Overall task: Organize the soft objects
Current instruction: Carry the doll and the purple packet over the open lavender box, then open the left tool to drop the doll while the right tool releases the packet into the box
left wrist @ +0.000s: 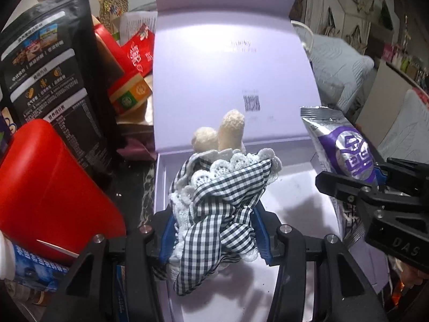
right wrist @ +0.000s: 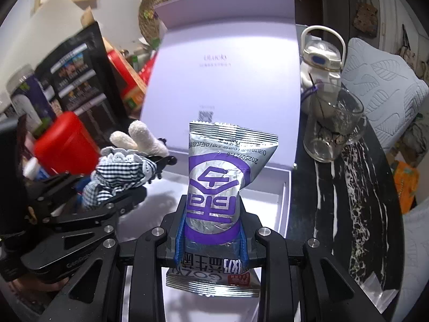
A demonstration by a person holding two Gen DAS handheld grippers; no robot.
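Blue-padded fingers (left wrist: 261, 230) on our left gripper (left wrist: 213, 230) are clamped on a soft toy (left wrist: 219, 201), squeezing its bundled fabric from both sides. We see black-and-white gingham cloth trimmed with white lace, and two cream knitted limbs poking up at the far end. It juts forward from between the pads, held above the open tray of the lilac box (left wrist: 295, 187), near the tray's left side, with the raised lid (left wrist: 230, 61) standing behind it.

Over on our right gripper (right wrist: 211, 237), the pads (right wrist: 179, 241) pinch a silver snack packet (right wrist: 214, 187) low on its body. It's a puffy foil pouch with purple bands and big purple characters, its crimped top edge pointing away from us and its lower crimped edge hanging just nearer than the pads. It too is above the box tray, right of the toy; from the left wrist view we catch it at the right edge, gripped in the black jaws.

Left of the box we have a red container (left wrist: 51, 187) and a black printed pouch (left wrist: 51, 61); to the right, on the dark marbled tabletop (right wrist: 356, 187), stands a clear glass (right wrist: 333, 131) with a white kettle (right wrist: 320, 61) behind it.
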